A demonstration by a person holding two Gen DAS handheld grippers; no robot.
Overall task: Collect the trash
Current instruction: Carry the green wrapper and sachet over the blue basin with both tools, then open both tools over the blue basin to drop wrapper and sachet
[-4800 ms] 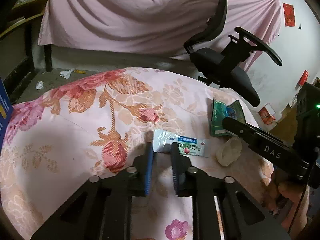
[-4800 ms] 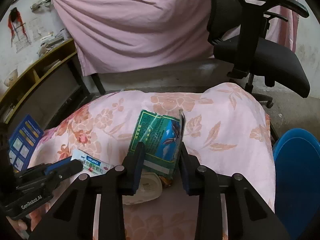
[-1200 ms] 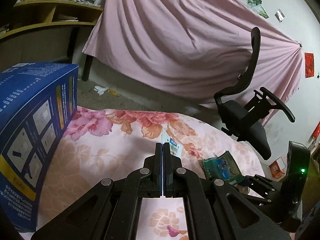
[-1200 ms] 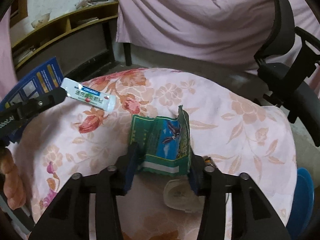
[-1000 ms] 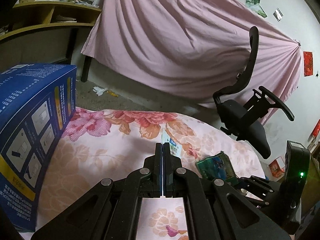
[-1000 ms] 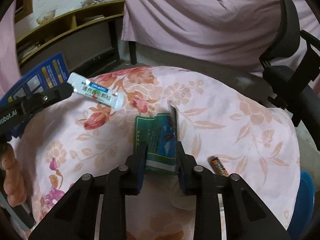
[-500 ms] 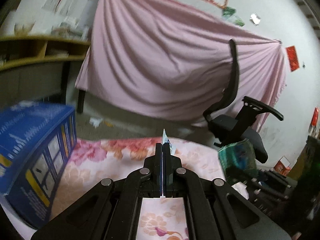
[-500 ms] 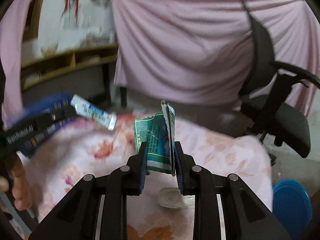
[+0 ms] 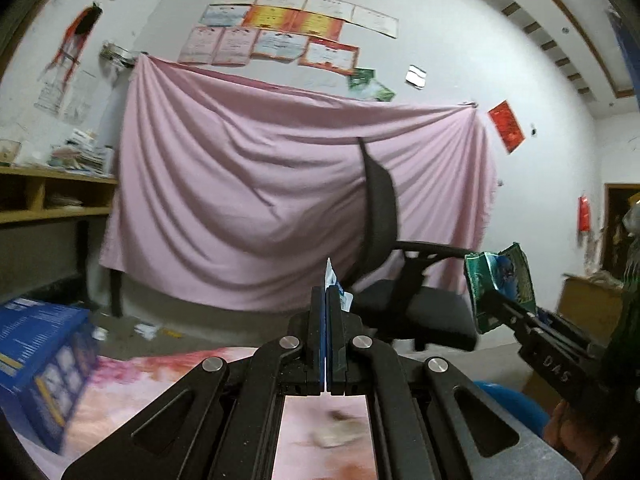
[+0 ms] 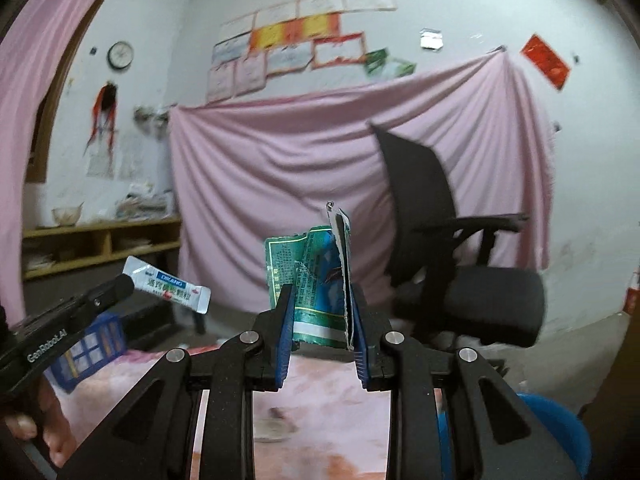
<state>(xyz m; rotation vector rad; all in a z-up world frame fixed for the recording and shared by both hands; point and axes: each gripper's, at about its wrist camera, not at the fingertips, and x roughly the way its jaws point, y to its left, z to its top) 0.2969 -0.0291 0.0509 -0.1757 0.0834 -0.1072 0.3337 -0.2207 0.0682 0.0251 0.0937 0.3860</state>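
My left gripper (image 9: 327,300) is shut on a small white and blue sachet (image 9: 332,282), seen edge-on above the pads; from the right wrist view the same sachet (image 10: 167,284) sticks out flat from that gripper (image 10: 124,282). My right gripper (image 10: 320,304) is shut on a crumpled green snack wrapper (image 10: 316,280) that stands upright between its blue pads. In the left wrist view the wrapper (image 9: 500,280) shows at the right, held by the right gripper (image 9: 486,306). Both grippers are lifted above the floral-covered table (image 10: 320,392) and point level.
A pale crumpled scrap (image 10: 274,428) and a small dark item (image 10: 276,413) lie on the cloth below. A blue box (image 9: 40,364) stands at the left. A blue bin (image 10: 556,436) sits low right. A black office chair (image 10: 460,264) stands before the pink curtain (image 9: 260,208).
Both grippers have risen from the table and tilted up to level, carrying the sachet and the green wrapper; the views now show the wall and curtain instead of the tabletop.
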